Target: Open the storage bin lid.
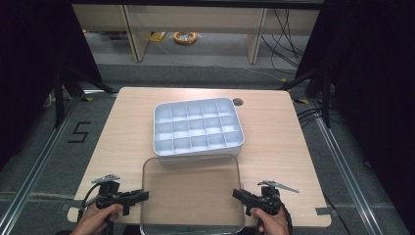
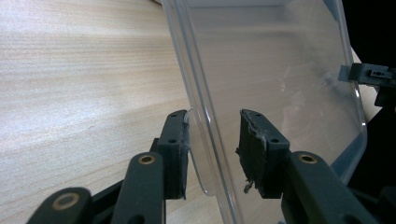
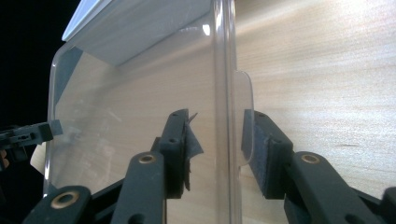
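- Left gripper (image 1: pixel 142 196), held in the person's left hand (image 1: pixel 98 219) at the near counter edge: its fingers (image 2: pixel 175 149) straddle the left rim of the clear lid (image 1: pixel 192 193). One pad touches the lid's small side tab; the other stands apart from the rim, so the fingers are open.
- Right gripper (image 1: pixel 237 194), in the right hand (image 1: pixel 270 223): its fingers (image 3: pixel 264 156) stand on either side of the lid's right rim and tab with gaps showing, open and not clamping.
- Clear lid: lies flat on the wooden counter (image 1: pixel 284 132) between both grippers, its near edge overhanging the counter.
- White compartment tray (image 1: pixel 198 126): sits just beyond the lid's far edge, mid-counter, its gridded cells uncovered.
- Round cable hole (image 1: pixel 238 102): near the tray's far right corner.
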Demonstrator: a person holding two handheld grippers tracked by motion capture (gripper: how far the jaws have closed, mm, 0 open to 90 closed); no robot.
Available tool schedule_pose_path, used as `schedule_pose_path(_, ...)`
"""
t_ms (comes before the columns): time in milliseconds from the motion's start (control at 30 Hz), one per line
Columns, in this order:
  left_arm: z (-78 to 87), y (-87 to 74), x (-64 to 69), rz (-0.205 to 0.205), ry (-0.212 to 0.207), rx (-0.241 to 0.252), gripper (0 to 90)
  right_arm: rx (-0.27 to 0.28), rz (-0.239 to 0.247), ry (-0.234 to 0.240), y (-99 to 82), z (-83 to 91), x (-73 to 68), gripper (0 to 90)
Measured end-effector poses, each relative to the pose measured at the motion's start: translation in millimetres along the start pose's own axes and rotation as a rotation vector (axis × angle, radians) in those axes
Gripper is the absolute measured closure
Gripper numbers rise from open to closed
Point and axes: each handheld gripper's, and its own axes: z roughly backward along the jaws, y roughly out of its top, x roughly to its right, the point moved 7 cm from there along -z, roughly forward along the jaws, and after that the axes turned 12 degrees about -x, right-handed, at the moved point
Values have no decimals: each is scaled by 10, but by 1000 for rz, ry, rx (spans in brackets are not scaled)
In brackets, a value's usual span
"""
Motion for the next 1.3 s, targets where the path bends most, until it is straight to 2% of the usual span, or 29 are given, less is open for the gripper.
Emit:
schedule_pose_path(33,0,0,0,0,0,0,618,0,0,0,0,0,0,620)
schedule_pose_path(67,8,-14,-22,-14,8,-23,618,-6,-13,-6,-1,-1,-5,619)
schedule_pose_path(100,1,-12,-27,-10,8,-25,618,-8,-32,6,-1,-3,-23,618)
schedule_pose_path(133,-19,7,-13,16,1,-3,617,0,15,-8,13,-9,17,616)
schedule_pose_path(167,-11,-4,-40,-2,9,-27,614,-9,15,-18,13,-24,25,613)
schedule_pose_path(333,-29,18,-53,15,2,-21,602,-14,14,-33,27,-57,26,599)
schedule_pose_path(367,-33,6,-62,14,5,-40,591,-18,33,-31,29,-67,31,596)
schedule_pose_path(433,-50,9,-59,24,10,-32,566,-17,35,-38,30,-74,36,595)
schedule_pose_path(467,-59,-3,-61,14,7,-55,538,-22,39,-42,24,-81,31,594)
schedule_pose_path(500,-59,-3,-61,14,7,-55,523,-22,39,-42,24,-81,31,594)
schedule_pose_path(567,-94,12,-36,-8,41,-40,520,-16,41,-56,25,-93,32,586)
schedule_pose_path(600,-102,16,-28,-12,40,-42,502,-26,40,-60,18,-92,28,581)
schedule_pose_path(633,-103,28,-34,3,38,-40,460,-32,45,-74,15,-95,36,573)
schedule_pose_path(700,-90,44,-42,-2,48,-29,425,-16,51,-84,36,-101,38,540)
schedule_pose_path(733,-53,91,-64,-7,82,2,395,-17,50,-89,42,-88,33,531)
schedule_pose_path(767,-28,123,-78,4,86,30,378,-8,58,-111,60,-79,51,524)
schedule_pose_path(800,-11,138,-94,19,89,43,367,9,47,-111,87,-42,55,522)
schedule_pose_path(867,2,140,-122,28,94,47,368,27,52,-127,120,-20,107,514)
schedule_pose_path(933,2,140,-126,44,79,48,367,36,42,-123,131,5,127,506)
schedule_pose_path(967,4,143,-120,38,78,47,367,39,27,-123,134,7,124,500)
schedule_pose_path(1000,3,149,-113,34,75,51,365,19,-51,-88,114,24,52,495)
schedule_pose_path(1033,4,154,-107,31,73,54,362,-47,-206,-41,66,55,-81,490)
schedule_pose_path(1067,5,155,-102,24,77,52,358,-99,-300,-1,45,93,-176,482)
schedule_pose_path(1100,5,159,-101,14,79,54,352,-76,-268,-5,66,85,-157,471)
schedule_pose_path(1167,5,167,-94,14,81,61,345,-82,-284,-13,75,93,-159,460)
schedule_pose_path(1200,2,173,-91,11,82,68,335,-71,-262,-5,93,102,-156,450)
schedule_pose_path(1233,5,173,-89,-4,79,57,326,-71,-266,-12,102,110,-157,439)
schedule_pose_path(1267,5,177,-85,-7,82,60,314,45,-73,-68,194,74,-1,429)
schedule_pose_path(1300,10,182,-78,-21,79,61,304,45,-65,-75,210,96,-2,411)
